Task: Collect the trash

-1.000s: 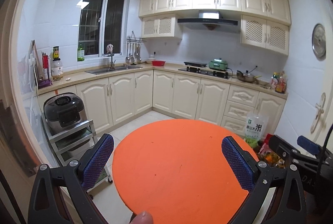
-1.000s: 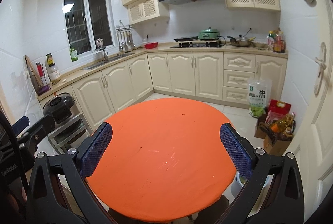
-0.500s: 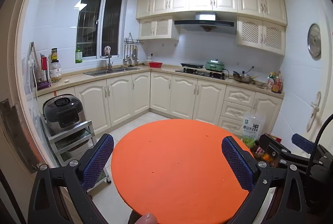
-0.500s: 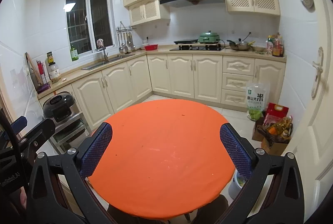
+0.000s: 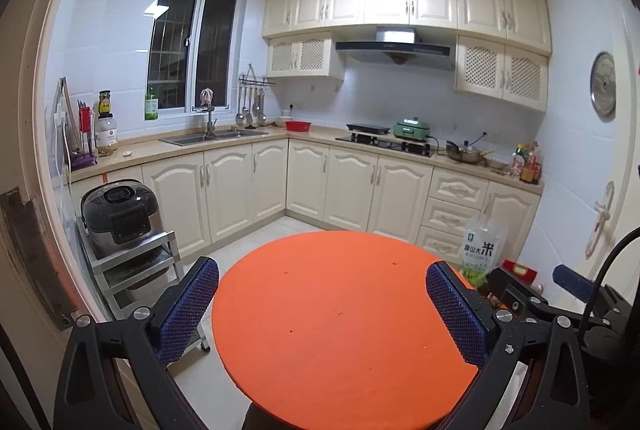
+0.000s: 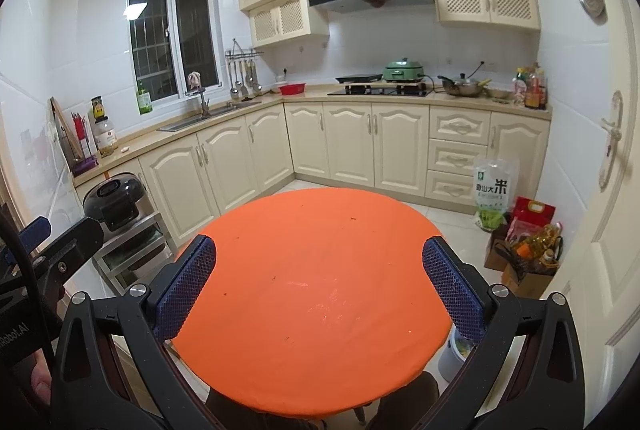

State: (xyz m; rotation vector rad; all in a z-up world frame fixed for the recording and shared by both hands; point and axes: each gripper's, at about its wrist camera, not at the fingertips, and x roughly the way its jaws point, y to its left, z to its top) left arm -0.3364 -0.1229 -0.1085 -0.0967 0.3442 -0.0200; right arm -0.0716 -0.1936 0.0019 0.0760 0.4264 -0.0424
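Note:
A round orange table fills the middle of both views, also in the right wrist view. Only tiny dark crumbs lie on it; I see no larger trash on the top. My left gripper is open and empty, held above the near edge of the table. My right gripper is open and empty, also above the near side. The right gripper shows at the right edge of the left wrist view. The left gripper shows at the left edge of the right wrist view.
A white bin stands on the floor under the table's right edge. A rice cooker on a metal rack is at the left. A rice bag and boxes of bottles sit by the door at the right. Cabinets line the far walls.
Both grippers have risen and drawn back a little, so the table looks smaller and lower in both views. Both stay open and empty.

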